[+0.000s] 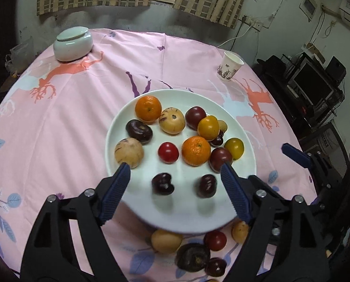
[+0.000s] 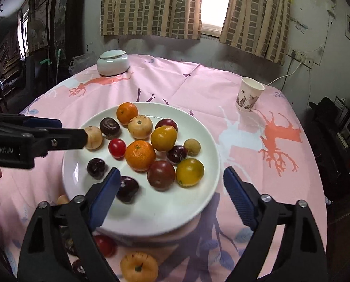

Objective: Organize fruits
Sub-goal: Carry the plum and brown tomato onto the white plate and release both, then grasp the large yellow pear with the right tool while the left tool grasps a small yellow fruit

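A lived-in room of a private home: a round table under a pink printed tablecloth (image 1: pixel 81 117) stands before a window with checked curtains (image 2: pixel 151 7), scuffed walls strung with power cables (image 1: pixel 236 37), a lidded ceramic jar (image 1: pixel 72 43), a paper cup (image 2: pixel 248 97) and a computer monitor (image 1: pixel 313 82) nearby.

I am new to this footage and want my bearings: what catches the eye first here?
A white plate heaped with mixed fruit sits mid-table on a pink tablecloth, two oranges brightest among them. More fruit lies off the plate at the near edge. Both the left gripper and right gripper hover open over it.
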The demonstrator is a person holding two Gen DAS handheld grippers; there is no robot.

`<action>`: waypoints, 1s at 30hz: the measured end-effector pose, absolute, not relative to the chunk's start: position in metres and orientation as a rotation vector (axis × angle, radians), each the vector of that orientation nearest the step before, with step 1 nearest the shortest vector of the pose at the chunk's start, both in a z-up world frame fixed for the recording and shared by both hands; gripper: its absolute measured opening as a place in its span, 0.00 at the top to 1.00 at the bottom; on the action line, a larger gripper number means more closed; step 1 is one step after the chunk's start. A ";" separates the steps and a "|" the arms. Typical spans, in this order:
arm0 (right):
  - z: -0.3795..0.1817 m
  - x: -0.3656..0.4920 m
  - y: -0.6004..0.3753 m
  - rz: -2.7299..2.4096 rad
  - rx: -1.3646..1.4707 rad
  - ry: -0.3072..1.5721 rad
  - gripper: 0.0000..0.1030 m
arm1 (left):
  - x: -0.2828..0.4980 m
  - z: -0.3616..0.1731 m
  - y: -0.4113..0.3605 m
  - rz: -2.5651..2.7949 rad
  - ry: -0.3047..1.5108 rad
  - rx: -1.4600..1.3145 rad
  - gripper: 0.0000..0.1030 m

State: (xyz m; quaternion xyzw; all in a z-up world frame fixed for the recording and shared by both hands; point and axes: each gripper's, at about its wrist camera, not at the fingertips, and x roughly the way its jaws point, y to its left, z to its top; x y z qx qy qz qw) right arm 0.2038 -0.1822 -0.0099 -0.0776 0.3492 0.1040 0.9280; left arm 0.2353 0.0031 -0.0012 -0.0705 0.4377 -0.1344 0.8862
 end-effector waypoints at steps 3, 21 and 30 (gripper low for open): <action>-0.008 0.159 -0.195 0.248 -0.097 0.729 0.03 | 0.193 0.003 0.018 -0.243 0.842 -0.101 0.13; -0.067 0.085 -0.190 0.187 0.022 0.849 0.01 | 0.059 -0.059 0.022 -0.242 0.826 -0.015 0.06; -0.088 0.135 -0.183 0.216 0.023 0.933 0.30 | 0.059 -0.059 0.030 -0.210 0.833 -0.032 0.06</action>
